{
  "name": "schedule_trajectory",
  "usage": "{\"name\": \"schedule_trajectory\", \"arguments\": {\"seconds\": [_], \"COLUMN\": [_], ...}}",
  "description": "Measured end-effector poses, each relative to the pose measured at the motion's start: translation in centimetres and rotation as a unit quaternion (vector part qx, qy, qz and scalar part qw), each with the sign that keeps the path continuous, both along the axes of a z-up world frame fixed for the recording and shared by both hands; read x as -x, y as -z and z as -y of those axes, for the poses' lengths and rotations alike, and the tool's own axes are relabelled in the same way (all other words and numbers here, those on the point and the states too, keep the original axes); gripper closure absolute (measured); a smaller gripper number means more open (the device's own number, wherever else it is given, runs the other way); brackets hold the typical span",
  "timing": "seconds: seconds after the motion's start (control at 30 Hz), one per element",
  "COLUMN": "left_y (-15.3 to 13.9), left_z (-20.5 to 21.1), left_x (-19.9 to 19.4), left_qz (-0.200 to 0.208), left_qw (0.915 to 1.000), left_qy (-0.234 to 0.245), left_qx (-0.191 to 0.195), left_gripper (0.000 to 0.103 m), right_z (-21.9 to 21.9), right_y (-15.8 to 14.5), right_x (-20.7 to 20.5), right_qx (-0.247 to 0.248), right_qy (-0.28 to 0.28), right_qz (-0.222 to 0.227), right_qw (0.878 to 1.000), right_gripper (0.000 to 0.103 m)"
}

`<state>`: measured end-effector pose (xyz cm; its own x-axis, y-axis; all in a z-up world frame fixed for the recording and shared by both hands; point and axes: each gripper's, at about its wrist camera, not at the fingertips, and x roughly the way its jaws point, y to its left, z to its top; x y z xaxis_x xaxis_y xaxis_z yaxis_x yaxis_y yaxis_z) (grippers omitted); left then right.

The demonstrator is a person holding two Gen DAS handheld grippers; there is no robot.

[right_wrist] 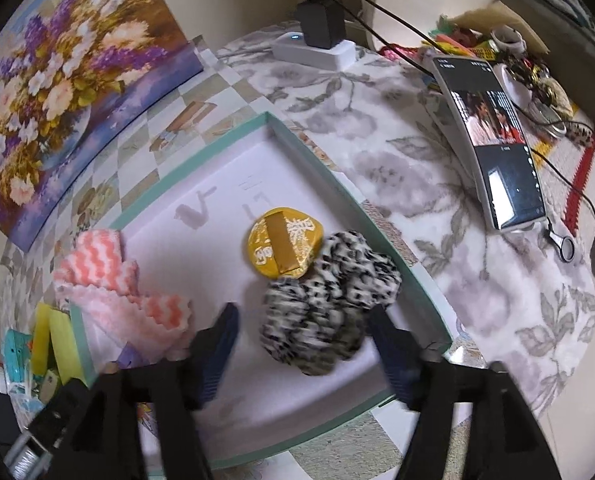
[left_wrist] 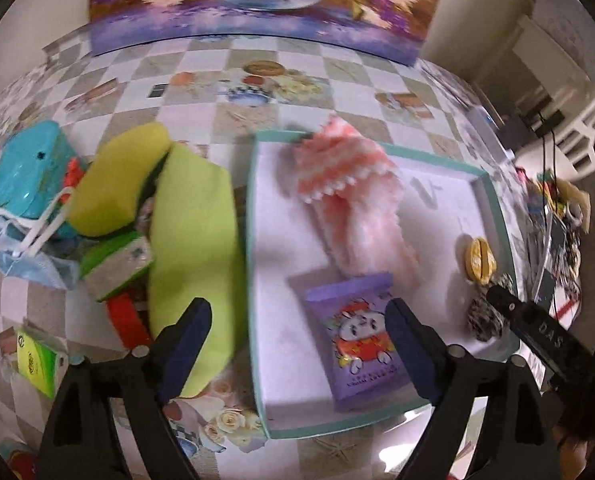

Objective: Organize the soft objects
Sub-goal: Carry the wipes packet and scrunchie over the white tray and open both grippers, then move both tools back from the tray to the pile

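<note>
Two fisheye views over a table (left_wrist: 257, 120) covered in a checked floral cloth, both looking down at a shallow white tray with a teal rim (left_wrist: 251, 240).

Left tongs (left_wrist: 297, 344) spread wide and empty, hovering at the bottom centre of the left view above the tray's rim and a purple snack packet (left_wrist: 357, 344). Beyond the packet, mid-frame, a fluffy pink-and-white striped sock (left_wrist: 345, 184) draped across the tray. Left of the tray, a lime-green cloth (left_wrist: 193, 240) amid a loose pile of oddments.

Right tongs (right_wrist: 301, 344) also wide open, gripping nothing, framing a black-and-white speckled scrunchie (right_wrist: 329, 304) in the lower centre of the right view, touching a round gold-wrapped item (right_wrist: 283, 240).

Scrunchie likely very light, squashy and springy; best pinched across the bunched middle, firmly enough to compress the fabric. Sock similarly limp, likely to dangle if lifted by one end.
</note>
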<state>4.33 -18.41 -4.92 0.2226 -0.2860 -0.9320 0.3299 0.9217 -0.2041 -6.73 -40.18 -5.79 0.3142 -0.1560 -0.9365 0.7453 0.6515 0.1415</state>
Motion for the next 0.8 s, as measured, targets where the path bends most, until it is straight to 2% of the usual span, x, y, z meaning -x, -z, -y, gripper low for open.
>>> {"name": "schedule_trajectory", "arguments": {"seconds": [0.13,0.2,0.3,0.47,0.63,0.7,0.8], "left_y": [-0.1,-0.1,0.1,0.2,-0.6,-1.6,-3.0], "left_z": [-0.7,-1.0,-1.3,-1.9,-2.8,-3.5,-4.5], "left_x": [-0.4,-0.5,-0.6,-0.8,-0.7,-0.6,-0.8], "left_qz": [0.002,0.007,0.008,0.007,0.01,0.021,0.046], "left_qw": [0.9998,0.9996,0.9993,0.9986,0.9985,0.9987,0.9976], "left_qy": [-0.018,-0.026,-0.034,-0.045,-0.046,-0.041,-0.038], "left_qx": [0.002,-0.003,-0.012,-0.026,-0.028,-0.023,-0.037], "left_gripper": [0.01,0.008,0.008,0.008,0.008,0.008,0.008], "right_z": [-0.8,-1.2,-1.6,-2.0,-3.2,-4.4,-6.4], "right_y": [0.0,0.2,0.2,-0.3,-2.5,-3.4,-4.3], "right_x": [-0.5,-0.8,-1.0,-1.1,-1.1,-1.3,-2.1], "right_qx": [0.011,0.012,0.02,0.036,0.062,0.066,0.061], "right_qy": [-0.023,-0.033,-0.043,-0.044,-0.048,-0.061,-0.088], "right_qz": [-0.005,-0.009,-0.013,-0.014,0.006,0.017,0.032], "right_qw": [1.0,0.999,0.999,0.998,0.997,0.996,0.994], "right_gripper": [0.018,0.01,0.003,0.002,0.002,0.002,0.002]}}
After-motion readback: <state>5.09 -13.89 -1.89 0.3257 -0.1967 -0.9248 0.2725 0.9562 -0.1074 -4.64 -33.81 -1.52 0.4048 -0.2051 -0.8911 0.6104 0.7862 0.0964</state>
